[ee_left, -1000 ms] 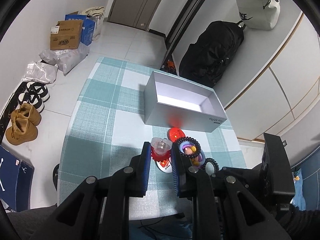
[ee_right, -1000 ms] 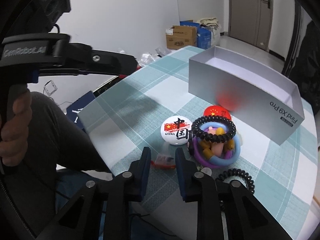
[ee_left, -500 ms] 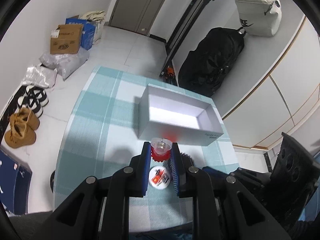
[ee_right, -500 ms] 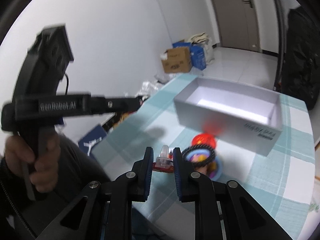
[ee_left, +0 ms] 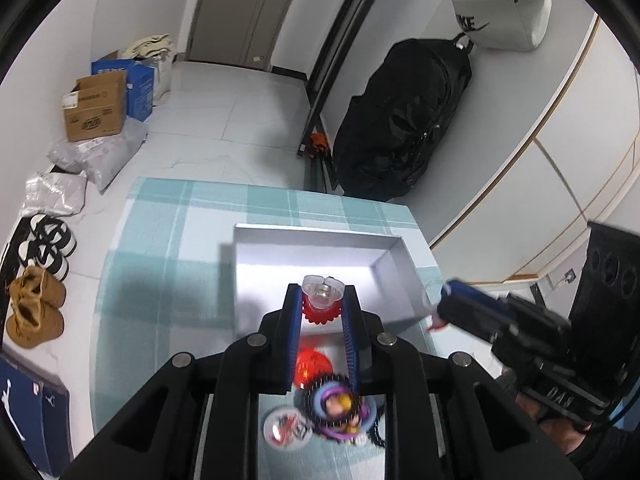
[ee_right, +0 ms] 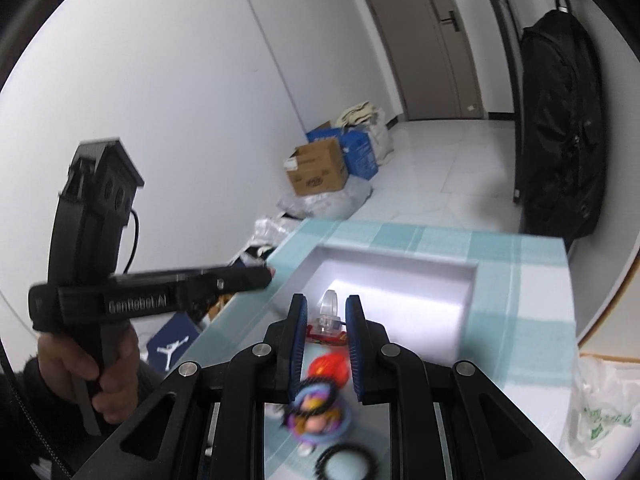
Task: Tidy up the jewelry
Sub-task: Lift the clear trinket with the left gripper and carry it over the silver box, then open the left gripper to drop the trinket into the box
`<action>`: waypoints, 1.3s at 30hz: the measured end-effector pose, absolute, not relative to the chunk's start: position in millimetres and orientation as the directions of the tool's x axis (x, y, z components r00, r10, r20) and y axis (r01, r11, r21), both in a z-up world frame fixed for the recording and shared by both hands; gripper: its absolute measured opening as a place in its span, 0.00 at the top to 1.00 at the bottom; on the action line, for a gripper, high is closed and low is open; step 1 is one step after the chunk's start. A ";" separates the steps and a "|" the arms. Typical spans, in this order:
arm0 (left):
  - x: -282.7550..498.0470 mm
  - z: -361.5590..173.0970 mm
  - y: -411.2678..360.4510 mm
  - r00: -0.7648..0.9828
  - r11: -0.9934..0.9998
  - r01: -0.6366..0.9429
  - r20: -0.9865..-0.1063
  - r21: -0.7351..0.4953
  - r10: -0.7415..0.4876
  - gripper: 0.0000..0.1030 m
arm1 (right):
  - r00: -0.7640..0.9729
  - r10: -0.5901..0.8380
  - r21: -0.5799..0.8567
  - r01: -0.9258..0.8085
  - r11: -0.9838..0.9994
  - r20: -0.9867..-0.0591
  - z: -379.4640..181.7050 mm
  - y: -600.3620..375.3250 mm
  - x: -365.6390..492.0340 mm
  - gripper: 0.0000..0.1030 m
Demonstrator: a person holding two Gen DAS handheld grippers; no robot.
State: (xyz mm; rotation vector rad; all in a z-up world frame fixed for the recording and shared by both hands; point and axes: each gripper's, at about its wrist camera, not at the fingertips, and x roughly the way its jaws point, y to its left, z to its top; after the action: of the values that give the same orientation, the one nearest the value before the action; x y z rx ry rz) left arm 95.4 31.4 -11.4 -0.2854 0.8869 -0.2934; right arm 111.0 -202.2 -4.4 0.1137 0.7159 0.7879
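Observation:
My left gripper [ee_left: 322, 295] is shut on a red cog-edged badge [ee_left: 320, 312] with a clear clip on top. It hangs over the near wall of the open grey box [ee_left: 280, 236]. My right gripper [ee_right: 326, 309] is shut on a small flat red piece with a clear clip [ee_right: 328, 322], held just short of the same box [ee_right: 472, 280]. Each gripper shows in the other's view: the right gripper [ee_left: 450, 300] at the box's right corner, the left gripper [ee_right: 264, 276] at its left edge. Below lie a red round badge [ee_left: 316, 364], a white badge [ee_left: 286, 428] and a pile of hair ties [ee_left: 340, 404].
The box stands on a table with a teal checked cloth [ee_left: 168, 240]. A black coil hair tie [ee_right: 346, 464] lies near the front edge, and a plastic bag [ee_right: 600, 408] at the right. A person's hand [ee_right: 108, 372] grips the left tool. Cartons, shoes and a black bag are on the floor.
Both grippers have risen and moved forward from the pile to the box, each carrying its red piece. The pile and badges now lie under the fingers.

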 end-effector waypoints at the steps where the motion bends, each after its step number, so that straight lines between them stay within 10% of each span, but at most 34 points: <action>1: 100.3 -13.2 30.1 0.592 0.921 0.138 -0.716 -0.363 -0.371 0.86 | 0.488 0.680 0.354 -0.602 0.716 -0.547 -4.6 -202.4 120.8 0.82; 27: 161.3 -58.6 7.1 0.418 0.880 0.174 -0.775 -0.443 -0.473 0.85 | 0.409 0.691 0.498 -0.487 0.718 -0.596 -55.4 -205.5 199.0 0.81; 39: 154.8 -51.0 6.9 0.454 0.876 0.191 -0.752 -0.442 -0.478 0.54 | 0.469 0.704 0.502 -0.495 0.709 -0.533 -42.2 -220.8 194.2 0.51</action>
State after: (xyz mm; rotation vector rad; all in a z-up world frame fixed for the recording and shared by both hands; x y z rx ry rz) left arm 154.8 6.9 -51.0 -0.3143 1.0209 -0.4212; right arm 194.2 -220.8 -42.2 0.2955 0.7888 0.7483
